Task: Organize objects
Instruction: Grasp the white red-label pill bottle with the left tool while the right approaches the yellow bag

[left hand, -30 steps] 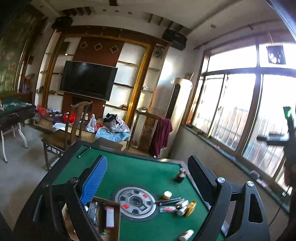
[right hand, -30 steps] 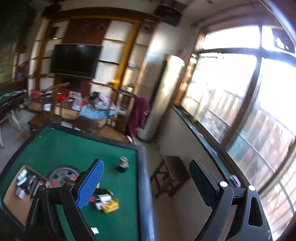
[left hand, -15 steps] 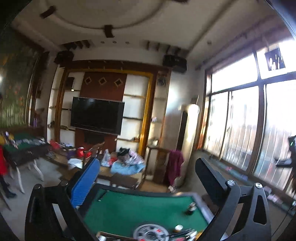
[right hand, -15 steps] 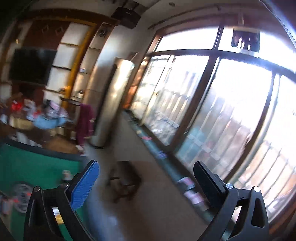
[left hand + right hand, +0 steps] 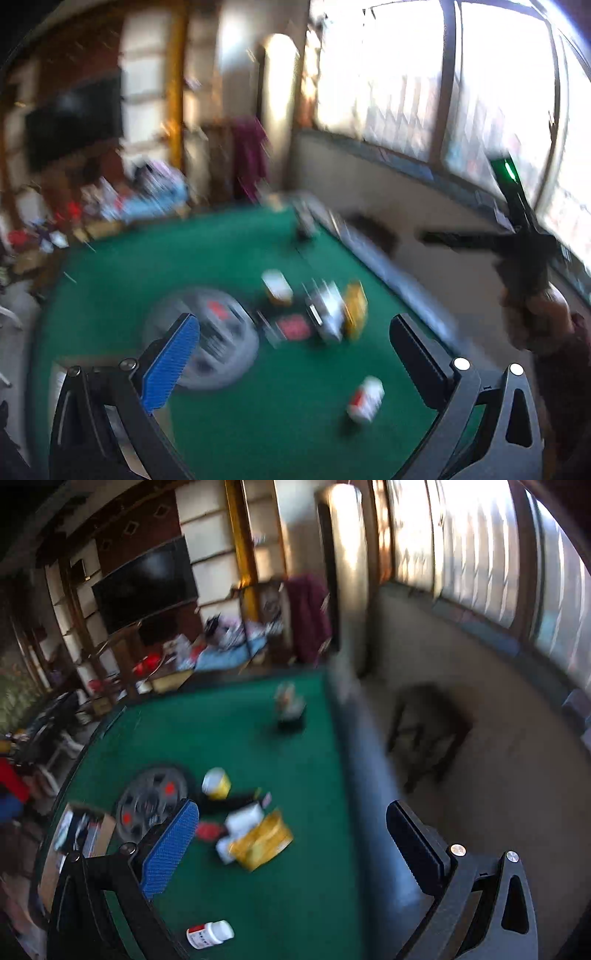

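Both views are blurred by motion. My left gripper [image 5: 293, 362] hangs open and empty above the green table [image 5: 155, 266], over a cluster of small items: a yellow packet [image 5: 354, 308], white tubes [image 5: 325, 314], a small jar [image 5: 277, 288] and a red item [image 5: 293, 326]. A white bottle with a red label [image 5: 365, 400] lies nearer. My right gripper [image 5: 291, 845] is open and empty too, above the same yellow packet [image 5: 264, 840], jar [image 5: 216, 782] and white bottle [image 5: 210, 934]. A hand [image 5: 543, 321] holds the right gripper's body at the right of the left wrist view.
A round grey dial [image 5: 151, 803] sits in the table's middle. A cardboard box [image 5: 79, 830] with items stands at the left edge, and a dark bottle [image 5: 290, 710] near the far edge. A dark stool [image 5: 428, 731] stands on the floor to the right, below the windows.
Both views swung up toward the ceiling and windows, then tipped back down onto the table. Both grippers now sit lower and closer to the cluster of items, jaws still wide.
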`<state>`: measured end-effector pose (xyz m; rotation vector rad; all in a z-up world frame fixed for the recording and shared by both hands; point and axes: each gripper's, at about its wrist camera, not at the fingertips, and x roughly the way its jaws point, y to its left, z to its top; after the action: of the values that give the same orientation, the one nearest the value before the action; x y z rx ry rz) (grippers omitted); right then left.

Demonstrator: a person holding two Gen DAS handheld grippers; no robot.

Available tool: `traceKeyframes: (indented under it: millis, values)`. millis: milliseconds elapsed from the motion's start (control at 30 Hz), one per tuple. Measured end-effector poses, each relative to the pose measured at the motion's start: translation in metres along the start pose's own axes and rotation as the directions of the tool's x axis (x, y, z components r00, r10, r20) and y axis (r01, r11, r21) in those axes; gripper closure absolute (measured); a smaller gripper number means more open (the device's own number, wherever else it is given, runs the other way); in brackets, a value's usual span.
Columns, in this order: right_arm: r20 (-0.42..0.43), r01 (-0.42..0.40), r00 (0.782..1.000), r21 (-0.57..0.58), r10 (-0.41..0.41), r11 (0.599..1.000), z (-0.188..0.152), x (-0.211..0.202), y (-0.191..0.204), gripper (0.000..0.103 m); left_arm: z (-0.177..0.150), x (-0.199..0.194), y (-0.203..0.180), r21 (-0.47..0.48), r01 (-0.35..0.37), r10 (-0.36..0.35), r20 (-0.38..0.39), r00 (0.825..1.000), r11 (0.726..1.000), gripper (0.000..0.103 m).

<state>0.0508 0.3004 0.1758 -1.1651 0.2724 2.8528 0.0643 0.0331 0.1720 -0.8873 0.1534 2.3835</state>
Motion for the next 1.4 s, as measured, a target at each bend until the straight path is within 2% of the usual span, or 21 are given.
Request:
traceKeyframes:
  millis: [33, 167, 200, 267, 367, 467, 567, 600, 633, 667, 833, 1000, 1067, 1167, 1233, 1300, 1367, 1400]
  values:
    - [-0.026, -0.047, 0.999, 0.048, 0.048, 0.998, -0.021, 0.027, -0.003, 0.0, -0.014, 0.019, -0.007, 0.001, 0.012, -0.012, -0.043, 0.999, 1.0, 0.0]
    - [-0.066, -0.119, 0.989, 0.199, 0.134, 0.973, -0.053, 0.083, -0.023, 0.0, -0.067, 0.089, -0.036, 0.027, 0.065, -0.058, -0.189, 0.98, 0.998, 0.005]
    - [-0.068, -0.121, 0.988, 0.24, 0.141, 0.963, -0.067, 0.091, -0.029, 0.0, -0.076, 0.096, -0.044, 0.044, 0.074, -0.064, -0.199, 0.978, 0.996, 0.006]
    - [-0.07, -0.119, 0.987, 0.297, 0.146, 0.947, -0.072, 0.106, -0.041, 0.0, -0.087, 0.109, -0.059, 0.115, 0.056, -0.034, -0.183, 0.983, 0.992, 0.006]
    - [-0.051, -0.113, 0.989, 0.322, 0.137, 0.94, -0.076, 0.113, -0.055, 0.0, -0.083, 0.119, -0.07, 0.216, 0.027, 0.008, -0.159, 0.987, 0.976, 0.006]
    - [-0.024, -0.122, 0.99, 0.344, 0.138, 0.931, -0.079, 0.111, -0.064, 0.0, -0.086, 0.142, -0.074, 0.24, 0.034, 0.012, -0.186, 0.982, 0.97, 0.01]
    - [-0.014, -0.125, 0.99, 0.353, 0.139, 0.927, -0.078, 0.107, -0.07, 0.0, -0.094, 0.159, -0.076, 0.238, 0.059, 0.001, -0.242, 0.97, 0.969, 0.033]
    - [-0.012, -0.128, 0.99, 0.355, 0.142, 0.926, -0.078, 0.107, -0.07, 0.0, -0.097, 0.163, -0.077, 0.238, 0.067, -0.003, -0.259, 0.966, 0.969, 0.046]
    - [-0.011, -0.137, 0.988, 0.358, 0.151, 0.923, -0.079, 0.107, -0.069, 0.0, -0.095, 0.163, -0.076, 0.222, 0.08, -0.022, -0.252, 0.968, 0.972, 0.064]
    - [-0.01, -0.142, 0.988, 0.359, 0.156, 0.923, -0.08, 0.108, -0.069, 0.0, -0.094, 0.164, -0.076, 0.217, 0.071, -0.014, -0.254, 0.967, 0.974, 0.071]
    - [-0.028, -0.138, 0.988, 0.309, 0.154, 0.941, -0.083, 0.112, -0.054, 0.0, -0.09, 0.154, -0.052, 0.082, 0.074, -0.052, -0.246, 0.968, 0.994, 0.07]
    - [-0.066, -0.138, 0.985, 0.278, 0.162, 0.951, -0.085, 0.123, -0.04, 0.0, -0.089, 0.106, -0.01, -0.08, 0.078, -0.092, -0.185, 0.978, 0.994, 0.07]
    - [-0.063, -0.104, 0.99, 0.257, 0.124, 0.961, -0.079, 0.12, -0.033, 0.0, -0.089, 0.087, 0.002, -0.101, 0.069, -0.084, -0.151, 0.985, 0.992, 0.07]
    - [-0.052, -0.008, 0.998, 0.2, 0.019, 0.98, -0.053, 0.118, -0.018, 0.0, -0.089, 0.064, 0.014, -0.122, 0.053, -0.067, -0.114, 0.991, 0.991, 0.07]
    - [-0.101, 0.08, 0.993, 0.17, -0.063, 0.982, -0.032, 0.133, -0.009, 0.0, -0.091, 0.057, 0.02, -0.146, 0.05, -0.065, -0.102, 0.993, 0.988, 0.07]
    - [-0.147, 0.128, 0.984, 0.167, -0.103, 0.978, -0.021, 0.152, -0.006, 0.0, -0.095, 0.051, 0.025, -0.171, 0.042, -0.059, -0.094, 0.994, 0.984, 0.07]
    - [-0.212, 0.167, 0.968, 0.15, -0.133, 0.974, -0.021, 0.168, -0.005, 0.007, -0.099, 0.045, 0.031, -0.192, 0.038, -0.056, -0.091, 0.994, 0.981, 0.07]
    - [-0.254, 0.178, 0.957, 0.135, -0.139, 0.975, -0.028, 0.173, -0.005, 0.02, -0.101, 0.042, 0.035, -0.199, 0.036, -0.055, -0.089, 0.995, 0.979, 0.07]
